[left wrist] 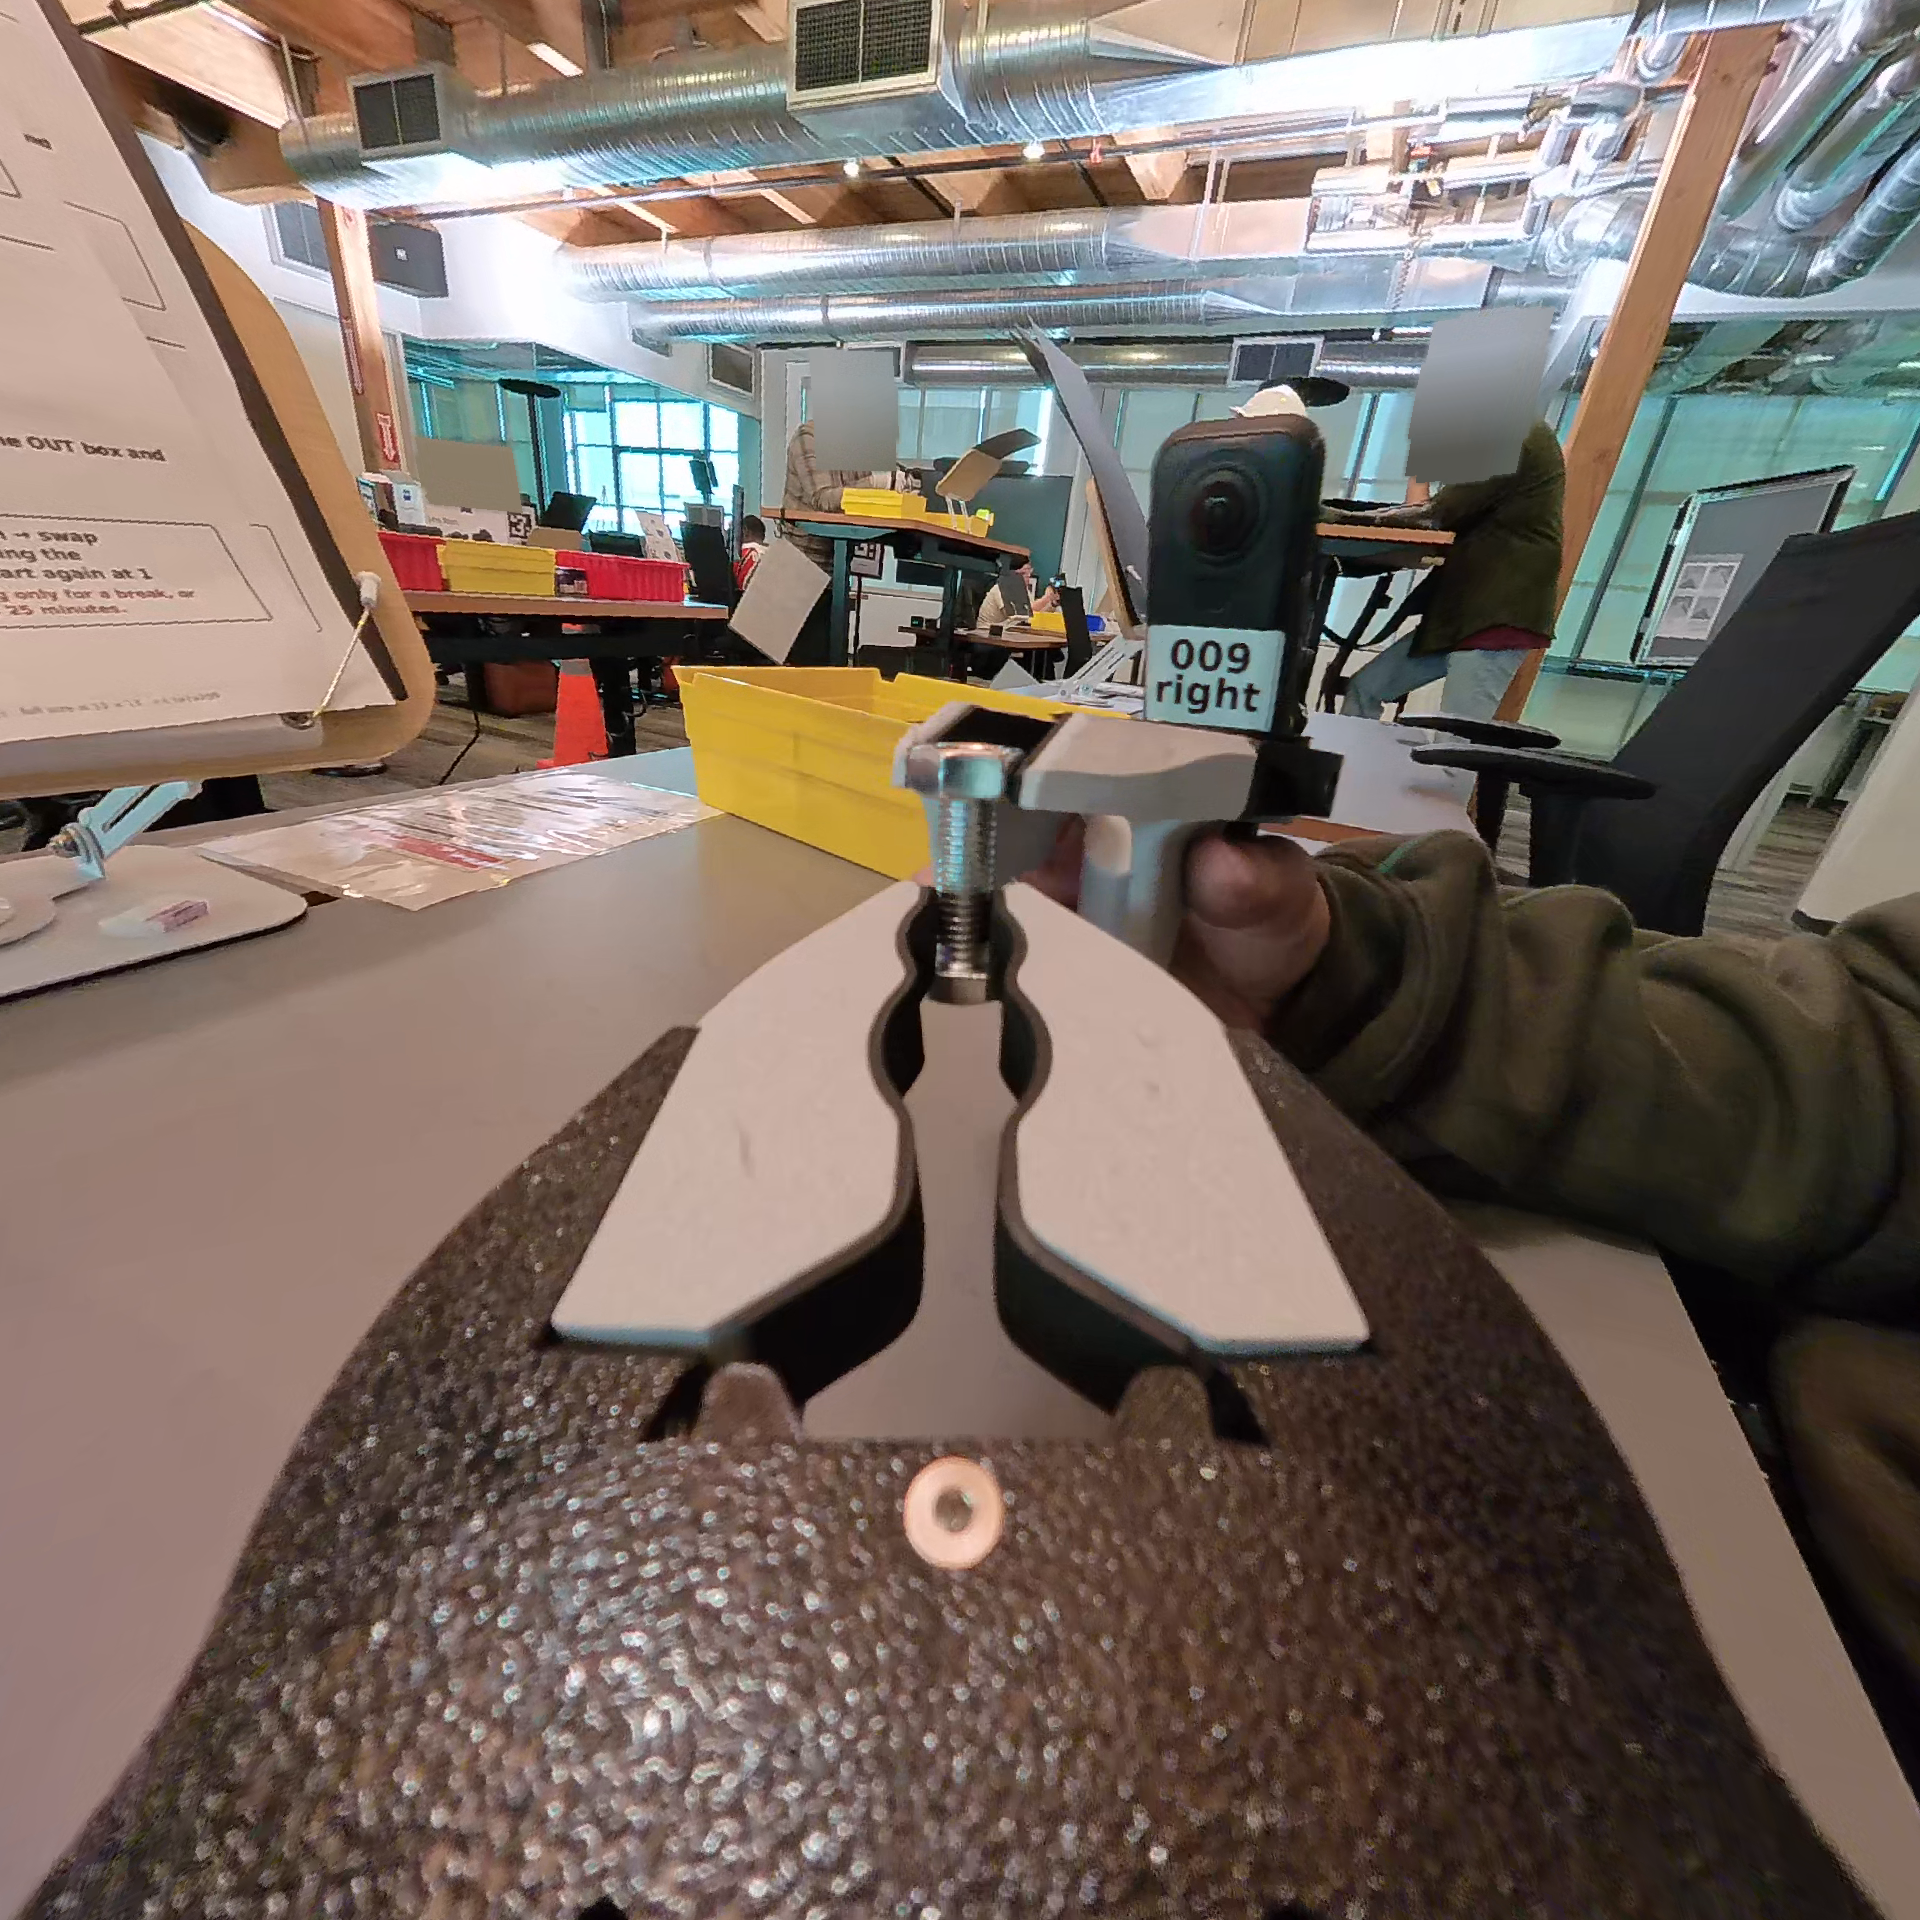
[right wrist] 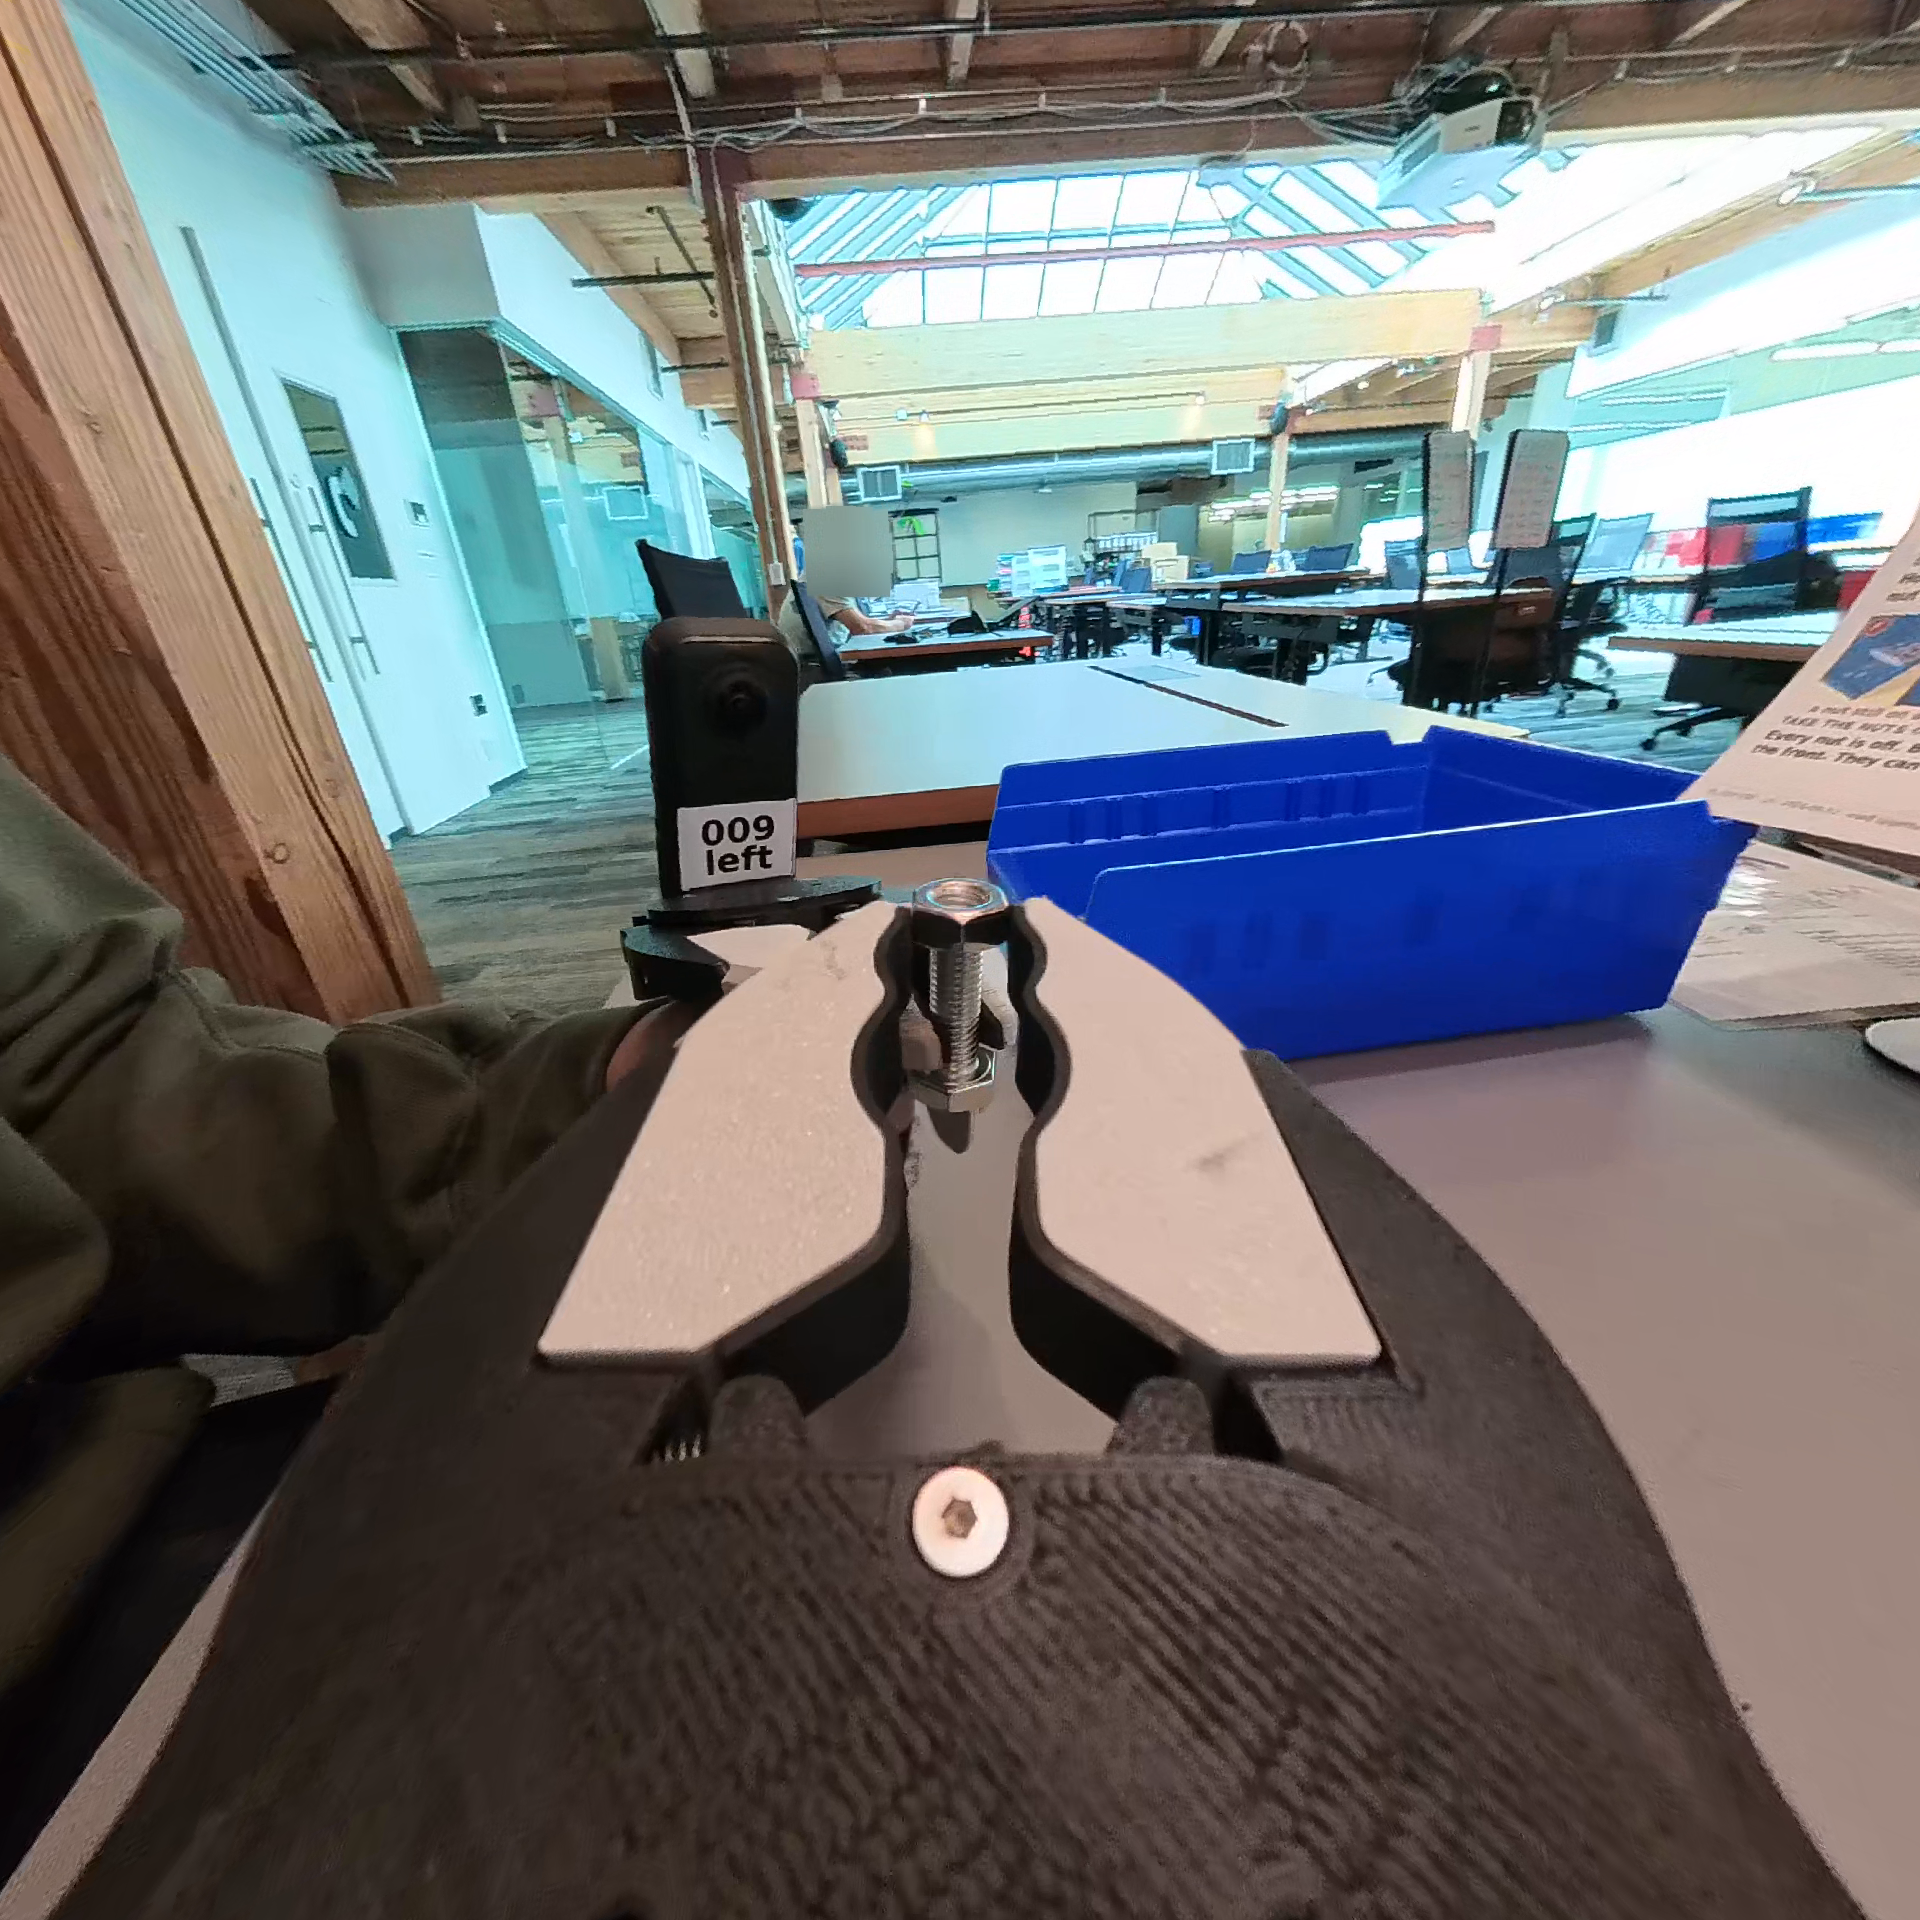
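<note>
Grippers first. Left gripper (left wrist: 958, 961) is clenched at its very fingertips on the small silver hex nut (right wrist: 951, 1086) at the bottom of the upright silver threaded steel bolt (left wrist: 961, 883). Right gripper (right wrist: 958, 925) is clamped on the bolt's hex top end, again only at the tips. The bolt hangs in the air between the two claws, above the grey tabletop (left wrist: 312, 1143) and touching nothing else. The two grippers face each other, almost nose to nose.

Risks, as a judgement:
- Both grips are shallow and metal on smooth pads. Any twist or pull out of line with the bolt's axis could pop the nut or the hex end out.
- If one claw loosens, the bolt would pivot in the other and probably drop. It could then roll toward the table edge near the olive-green sleeve (left wrist: 1558, 987).
- With the claws this close, tilting either one could knock fingertip against fingertip and jar the bolt.
- Uneven sideways force could bind the threads.

Outward: blue plastic bin (right wrist: 1351, 904) sits just behind the right claw. Yellow plastic bin (left wrist: 800, 758) stands beyond the bolt in the left wrist view. White printed sheet on a wooden stand (left wrist: 125, 416) is off to that view's left.
</note>
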The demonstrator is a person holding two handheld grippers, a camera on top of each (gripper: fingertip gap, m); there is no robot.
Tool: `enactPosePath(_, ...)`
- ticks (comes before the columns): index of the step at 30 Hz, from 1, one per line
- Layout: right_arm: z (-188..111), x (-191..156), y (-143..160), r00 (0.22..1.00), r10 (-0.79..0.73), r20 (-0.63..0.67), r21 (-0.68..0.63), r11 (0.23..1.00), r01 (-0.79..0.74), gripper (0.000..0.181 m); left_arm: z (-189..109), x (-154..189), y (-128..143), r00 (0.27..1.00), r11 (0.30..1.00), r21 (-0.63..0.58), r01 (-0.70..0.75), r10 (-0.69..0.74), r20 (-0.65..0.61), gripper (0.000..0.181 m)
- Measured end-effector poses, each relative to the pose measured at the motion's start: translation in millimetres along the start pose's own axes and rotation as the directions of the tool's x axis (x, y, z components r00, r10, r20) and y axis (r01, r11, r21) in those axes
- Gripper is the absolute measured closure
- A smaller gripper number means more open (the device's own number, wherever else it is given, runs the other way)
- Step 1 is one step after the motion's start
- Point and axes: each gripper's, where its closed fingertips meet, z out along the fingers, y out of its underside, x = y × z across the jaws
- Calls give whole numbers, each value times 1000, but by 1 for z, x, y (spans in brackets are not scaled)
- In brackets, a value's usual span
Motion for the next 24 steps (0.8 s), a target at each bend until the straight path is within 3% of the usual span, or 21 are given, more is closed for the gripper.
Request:
enactPosePath(7,-4,-5,-1,994,72,79,5,997,-72,164,-1,6,-1,999,1000,12,-8,9,-45,172)
enactPosePath(19,-4,-14,-3,991,48,128,13,999,-50,164,-3,14,-4,994,999,32,1,3,-110,172)
enactPosePath(24,-4,-11,-2,989,95,117,21,995,-98,162,-2,10,-3,997,999,27,-16,18,-73,172)
